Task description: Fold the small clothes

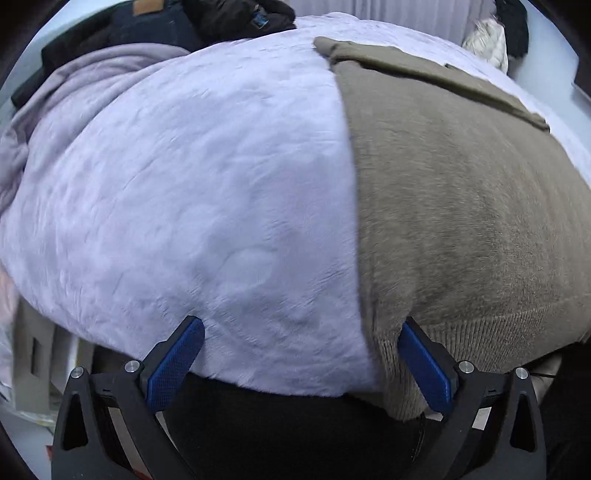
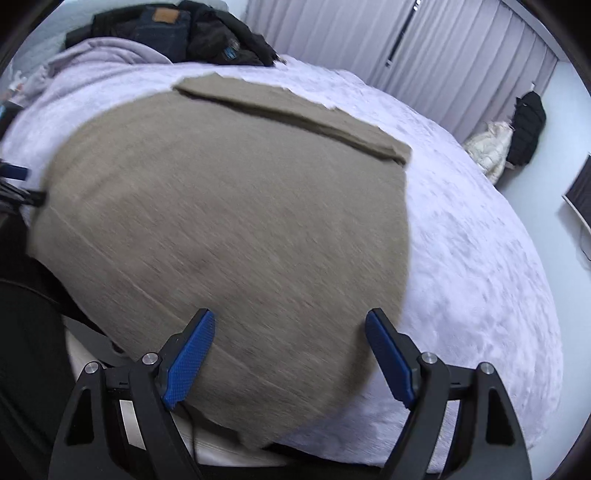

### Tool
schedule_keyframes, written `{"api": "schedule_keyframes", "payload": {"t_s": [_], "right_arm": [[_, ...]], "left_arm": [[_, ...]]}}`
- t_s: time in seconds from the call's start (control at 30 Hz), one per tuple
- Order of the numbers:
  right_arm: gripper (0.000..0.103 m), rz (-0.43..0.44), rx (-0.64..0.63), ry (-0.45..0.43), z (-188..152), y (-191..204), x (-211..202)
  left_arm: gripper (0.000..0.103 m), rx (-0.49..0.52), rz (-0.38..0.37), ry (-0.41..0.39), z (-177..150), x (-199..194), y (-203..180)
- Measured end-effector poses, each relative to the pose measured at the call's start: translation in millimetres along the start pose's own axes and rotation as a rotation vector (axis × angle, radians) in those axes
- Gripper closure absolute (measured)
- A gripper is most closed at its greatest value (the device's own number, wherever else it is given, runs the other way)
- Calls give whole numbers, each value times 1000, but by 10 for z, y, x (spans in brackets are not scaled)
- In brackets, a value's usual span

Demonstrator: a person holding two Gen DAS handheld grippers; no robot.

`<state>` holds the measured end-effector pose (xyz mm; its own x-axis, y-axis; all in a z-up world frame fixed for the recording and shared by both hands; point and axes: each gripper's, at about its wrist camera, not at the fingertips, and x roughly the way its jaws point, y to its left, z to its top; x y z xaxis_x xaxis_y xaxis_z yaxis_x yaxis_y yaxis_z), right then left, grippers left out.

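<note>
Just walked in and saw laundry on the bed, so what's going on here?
A person holding a two-finger claw in each hand is working on a tan knit garment spread flat on the lavender bedspread. Both the left claw and the right claw are open at the garment's near edge, gripping nothing. A strip along the far edge is already folded over. Dark clothes are piled at the far end of the bed.

A lilac plush blanket [image 2: 480, 258] covered the bed, dark clothes [image 2: 207, 37] (jeans among them) lay heaped at its far end, and pleated curtains [image 2: 424, 48] hung behind.
</note>
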<state>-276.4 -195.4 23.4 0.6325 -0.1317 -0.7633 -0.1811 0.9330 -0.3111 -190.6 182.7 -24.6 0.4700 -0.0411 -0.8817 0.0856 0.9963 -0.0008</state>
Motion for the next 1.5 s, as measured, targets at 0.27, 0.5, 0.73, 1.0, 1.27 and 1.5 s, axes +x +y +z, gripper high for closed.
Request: {"api": "schedule_keyframes", "payload": {"t_s": [0.27, 0.5, 0.73, 1.0, 1.27, 1.5], "right_arm": [[17, 57, 72, -58, 92, -119, -222], [18, 105, -46, -28, 292, 477, 6], [18, 116, -61, -7, -29, 136, 61], [17, 53, -155, 48, -111, 206, -103], [16, 92, 73, -68, 435, -4, -169], [16, 43, 287, -16, 747, -101, 268]], "left_arm": [[0, 48, -121, -153, 264, -547, -479], [0, 247, -133, -137, 350, -316, -1471], [0, 282, -112, -103, -46, -154, -1339], [0, 372, -73, -138, -168, -433, -1455], [0, 218, -66, -202, 380, -406, -1727], [0, 80, -42, -180, 655, -77, -1841]]}}
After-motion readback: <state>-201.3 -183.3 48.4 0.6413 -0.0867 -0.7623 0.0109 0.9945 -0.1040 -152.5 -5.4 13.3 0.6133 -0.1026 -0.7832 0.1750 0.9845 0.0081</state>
